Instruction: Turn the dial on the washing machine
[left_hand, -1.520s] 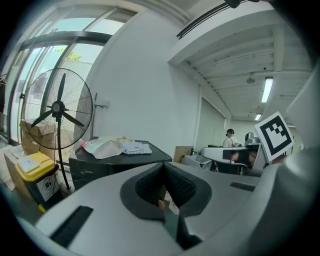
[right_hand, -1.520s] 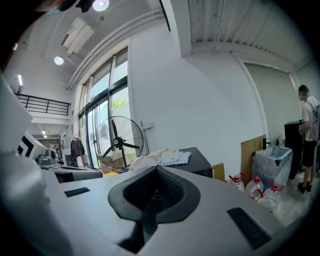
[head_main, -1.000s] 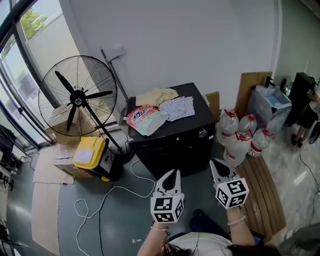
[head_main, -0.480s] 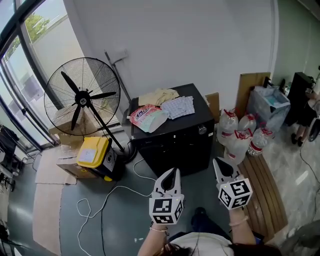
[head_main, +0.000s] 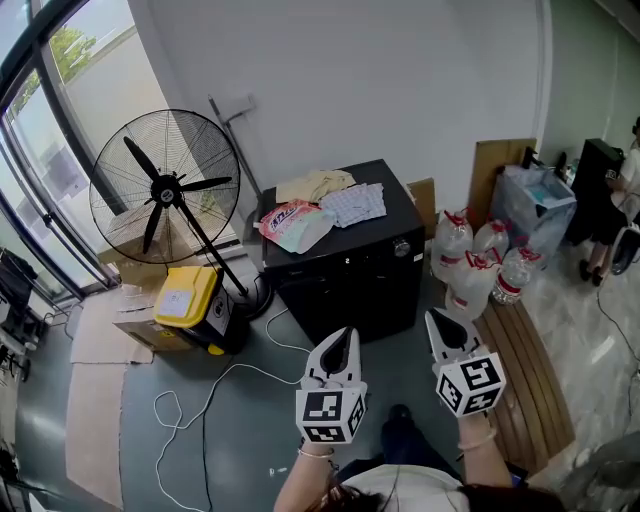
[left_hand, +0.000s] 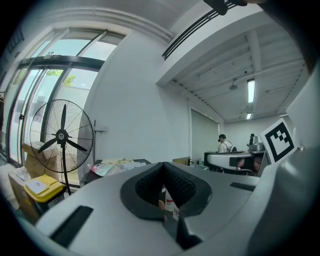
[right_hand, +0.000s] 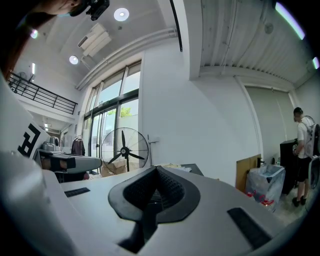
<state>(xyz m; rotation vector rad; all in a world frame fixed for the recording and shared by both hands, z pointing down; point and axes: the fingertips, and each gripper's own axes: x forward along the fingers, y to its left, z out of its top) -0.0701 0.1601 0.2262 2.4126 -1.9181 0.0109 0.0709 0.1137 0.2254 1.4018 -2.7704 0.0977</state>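
Closed and empty, right gripper (head_main: 447, 335) and left gripper (head_main: 342, 348) hover well short of the black boxy washing machine (head_main: 340, 285). Its small round silver dial (head_main: 402, 248), at eleven o'clock from the right gripper, looks rigid and slick; pinch its rim on opposite sides.

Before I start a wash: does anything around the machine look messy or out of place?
Yes. A pink pouch, a beige cloth and a checked cloth lie loose on top of the black washing machine. A white cable trails in loose loops across the floor to its front left.
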